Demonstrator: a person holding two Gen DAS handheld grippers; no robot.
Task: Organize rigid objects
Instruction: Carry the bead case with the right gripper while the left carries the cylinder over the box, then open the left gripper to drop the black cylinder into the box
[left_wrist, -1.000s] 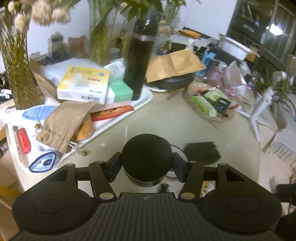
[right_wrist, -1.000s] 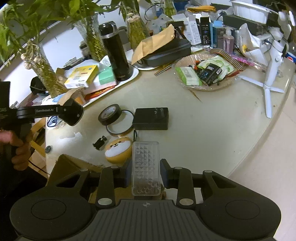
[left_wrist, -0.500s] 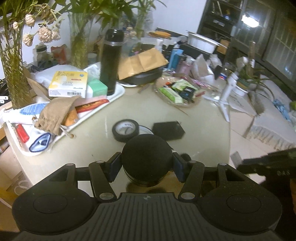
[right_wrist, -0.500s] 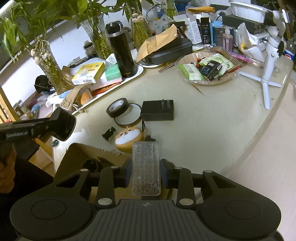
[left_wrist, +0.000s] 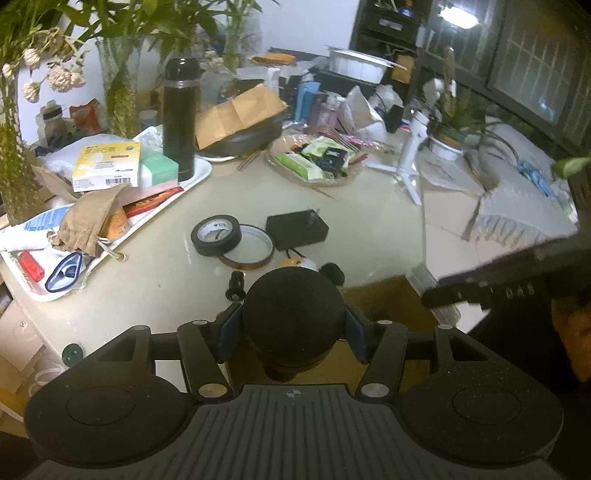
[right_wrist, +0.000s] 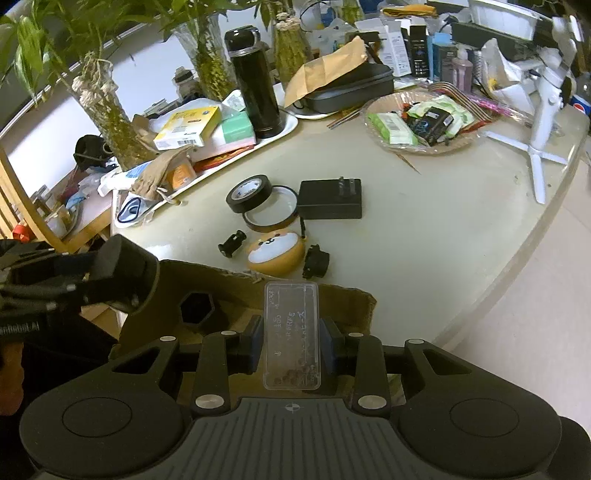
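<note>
My left gripper (left_wrist: 293, 328) is shut on a round black container (left_wrist: 293, 314) and holds it above a brown cardboard box (left_wrist: 391, 306) at the table's near edge. My right gripper (right_wrist: 291, 350) is shut on a clear plastic case (right_wrist: 291, 332) with small dark parts inside, above the same box (right_wrist: 229, 291). A black hexagonal object (right_wrist: 197, 308) lies inside the box. On the table lie a black tape roll (right_wrist: 249, 194), an amber tape ring (right_wrist: 271, 214), a black adapter (right_wrist: 330, 199), a dog-faced orange case (right_wrist: 275, 251) and two small black parts (right_wrist: 232, 243).
A white tray (right_wrist: 284, 127) at the back left carries boxes, a brown pouch (right_wrist: 160, 173) and a tall black flask (right_wrist: 255, 85). A wicker dish of packets (right_wrist: 421, 122), a white tripod (right_wrist: 546, 107), plant vases and clutter stand behind. The table edge curves off to the right.
Both grippers have pulled back from the table, so it looks farther off. The cardboard box now lies under both held objects. The grips have not changed.
</note>
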